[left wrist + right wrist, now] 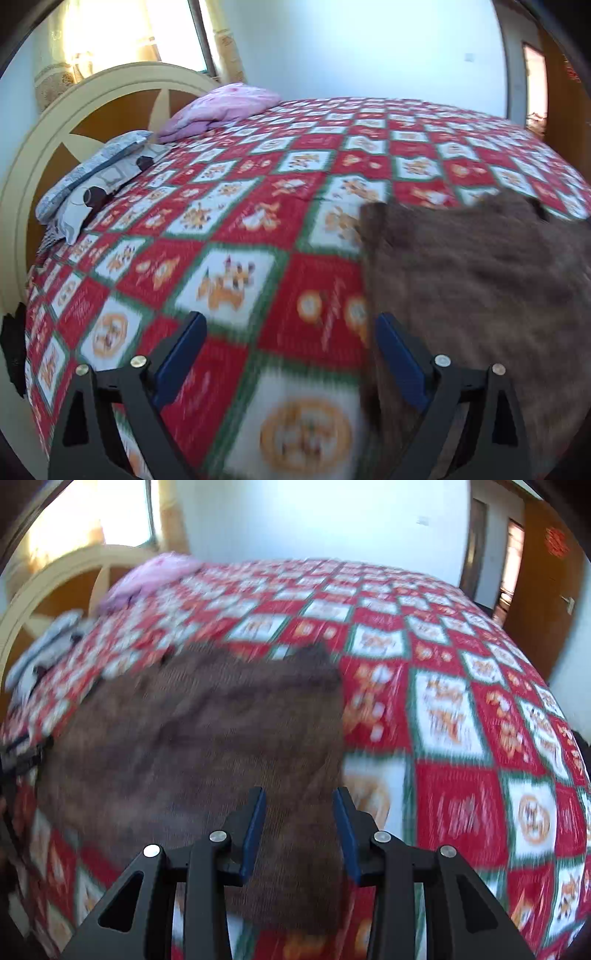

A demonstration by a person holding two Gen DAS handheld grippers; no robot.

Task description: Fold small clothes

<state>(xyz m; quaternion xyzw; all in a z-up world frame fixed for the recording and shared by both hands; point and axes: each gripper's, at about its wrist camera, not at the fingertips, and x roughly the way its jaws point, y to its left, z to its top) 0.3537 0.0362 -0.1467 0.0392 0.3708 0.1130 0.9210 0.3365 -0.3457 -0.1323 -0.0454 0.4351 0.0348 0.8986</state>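
A brown fuzzy garment (480, 288) lies spread flat on a bed with a red, white and green checked bedspread (221, 206). My left gripper (290, 319) hovers wide open over the bedspread, its right finger at the garment's left edge, with nothing between the pads. In the right wrist view the garment (192, 738) fills the middle left. My right gripper (300, 792) stands partly open just above the garment's right edge; brown cloth shows in the gap, and the pads do not press on it. Both views are blurred.
A pink pillow (221, 107) and grey patterned bedding (96, 173) lie by the cream round headboard (85, 107) at the far left. Bare bedspread (461, 805) stretches to the right of the garment. A brown door (543, 590) stands beyond the bed's far right corner.
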